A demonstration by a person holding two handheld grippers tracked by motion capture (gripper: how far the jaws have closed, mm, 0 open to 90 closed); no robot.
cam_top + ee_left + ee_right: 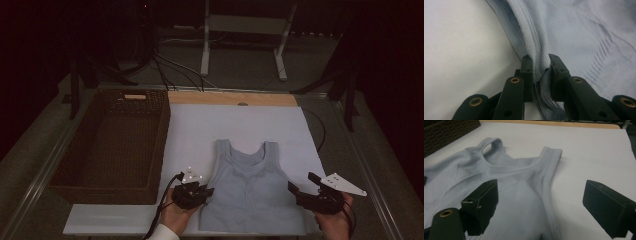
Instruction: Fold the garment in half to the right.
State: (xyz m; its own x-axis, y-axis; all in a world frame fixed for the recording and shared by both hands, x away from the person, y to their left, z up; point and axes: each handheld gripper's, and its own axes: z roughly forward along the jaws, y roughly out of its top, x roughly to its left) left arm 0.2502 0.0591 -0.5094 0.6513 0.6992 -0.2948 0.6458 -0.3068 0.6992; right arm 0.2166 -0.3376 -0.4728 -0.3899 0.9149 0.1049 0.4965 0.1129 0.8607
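My left gripper (541,68) pinches the ribbed side edge of the pale blue tank top (248,187), the jaws drawn narrow on a bunched fold. My right gripper (541,205) stands wide, its jaws straddling the garment's right edge without touching it. The top lies flat on the white mat (200,130), near me, with the wicker basket (112,145) to its left. The risk, as I judge it: lifting one-sided would drag and crumple the top, and so thin a pinch of cloth could slip free.
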